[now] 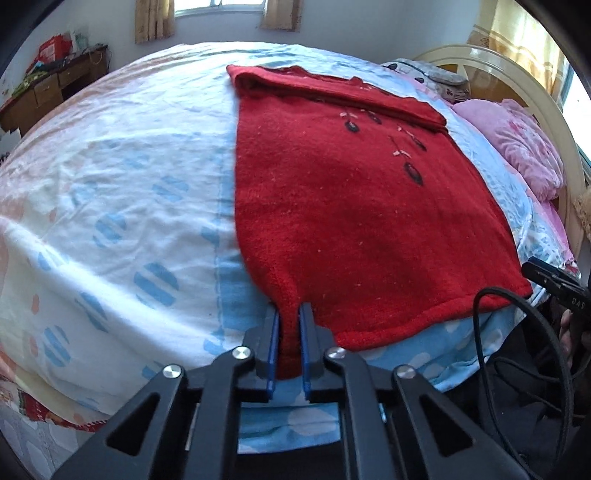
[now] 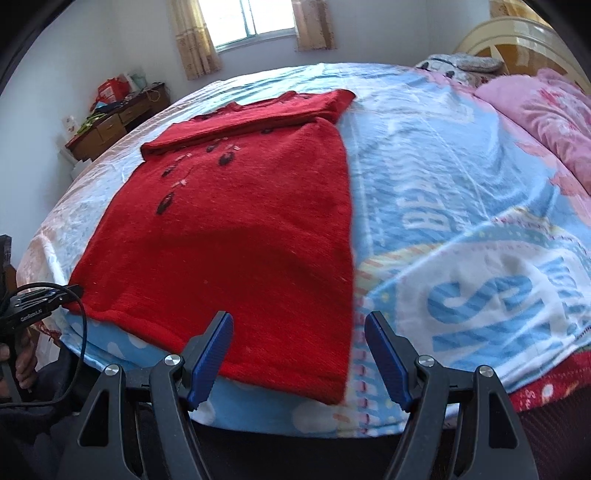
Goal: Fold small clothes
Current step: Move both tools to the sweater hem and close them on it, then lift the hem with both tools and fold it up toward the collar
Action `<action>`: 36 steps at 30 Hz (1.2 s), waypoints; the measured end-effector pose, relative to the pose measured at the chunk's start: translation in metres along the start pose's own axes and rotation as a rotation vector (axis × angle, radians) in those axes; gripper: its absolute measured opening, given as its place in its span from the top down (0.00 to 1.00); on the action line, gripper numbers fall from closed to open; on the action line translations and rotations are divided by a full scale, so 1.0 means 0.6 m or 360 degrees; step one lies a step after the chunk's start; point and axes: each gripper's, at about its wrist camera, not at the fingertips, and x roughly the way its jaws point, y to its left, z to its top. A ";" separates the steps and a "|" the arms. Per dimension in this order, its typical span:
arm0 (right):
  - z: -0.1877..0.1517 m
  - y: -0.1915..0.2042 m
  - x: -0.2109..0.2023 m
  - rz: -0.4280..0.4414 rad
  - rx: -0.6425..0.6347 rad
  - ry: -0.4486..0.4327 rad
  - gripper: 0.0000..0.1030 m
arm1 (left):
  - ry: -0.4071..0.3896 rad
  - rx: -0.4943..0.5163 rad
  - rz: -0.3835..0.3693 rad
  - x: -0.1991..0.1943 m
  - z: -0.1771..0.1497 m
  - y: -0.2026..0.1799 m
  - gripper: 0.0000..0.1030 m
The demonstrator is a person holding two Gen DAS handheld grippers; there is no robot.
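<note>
A bed under a blue-and-white printed sheet carries a red knitted sweater, spread flat with its sleeves folded across the top. The left tongs pinch its near hem corner; the right tongs gape wide over the other hem corner, gripping nothing.

Bedroom, plain pale walls, daylight from a window with beige patterned curtains either side. Bed takes most of the view: white-and-blue printed sheet, pink quilt and a cream curved headboard at the right. Wooden desk with drawers in the far left corner, cluttered on top, including something red.
</note>
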 end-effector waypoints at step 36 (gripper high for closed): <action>0.026 -0.020 -0.072 0.0206 0.0151 -0.0293 0.93 | -0.0252 -0.0059 -0.0217 -0.065 0.064 0.012 0.91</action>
